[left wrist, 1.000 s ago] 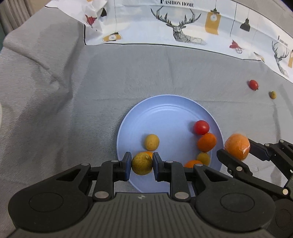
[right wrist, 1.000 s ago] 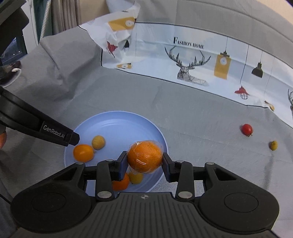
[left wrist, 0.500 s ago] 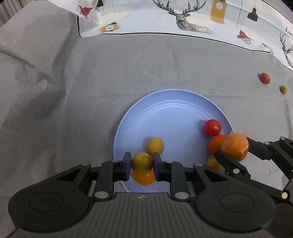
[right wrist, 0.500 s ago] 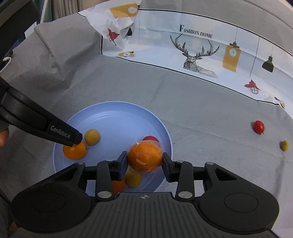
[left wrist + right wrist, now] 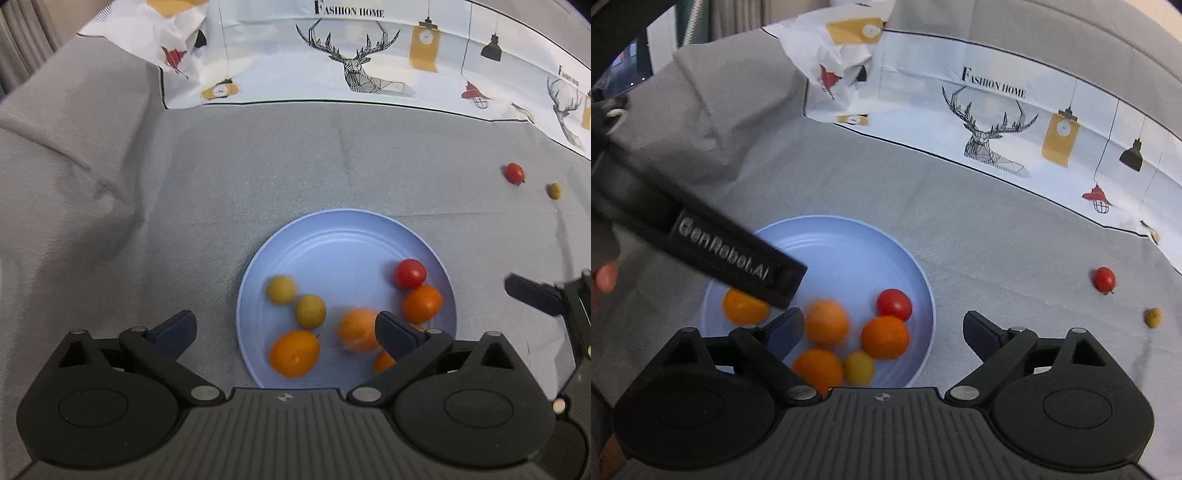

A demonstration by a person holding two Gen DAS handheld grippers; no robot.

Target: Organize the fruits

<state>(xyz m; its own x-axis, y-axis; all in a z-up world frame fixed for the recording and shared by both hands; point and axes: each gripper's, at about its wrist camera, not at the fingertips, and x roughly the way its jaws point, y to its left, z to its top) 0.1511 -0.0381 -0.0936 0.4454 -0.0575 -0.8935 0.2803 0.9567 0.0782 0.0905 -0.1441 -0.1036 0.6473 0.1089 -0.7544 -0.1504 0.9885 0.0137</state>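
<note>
A light blue plate (image 5: pixel 340 254) lies on the grey cloth and holds several fruits: oranges (image 5: pixel 294 352), two yellow-green fruits (image 5: pixel 311 311) and a red tomato (image 5: pixel 409 273). My left gripper (image 5: pixel 284 330) hangs over the plate's near left side, its jaws opening wide, and no fruit is pressed between them. A blurred yellow-green fruit (image 5: pixel 281 289) lies on the plate. My right gripper (image 5: pixel 882 330) hovers at the plate's (image 5: pixel 842 254) right rim, jaws also opening, nothing gripped. A blurred orange (image 5: pixel 826 323) sits on the plate below it.
Off the plate to the right lie a red tomato (image 5: pixel 1104 279) and a small olive-coloured fruit (image 5: pixel 1153 317) on the cloth. A printed white sheet (image 5: pixel 362 55) with deer drawings covers the back. A person's hand (image 5: pixel 602 277) shows at the far left.
Both grippers went from shut to wide open. The left let go of the yellow-green fruit and the right let go of the wrapped orange; both now lie on the plate.
</note>
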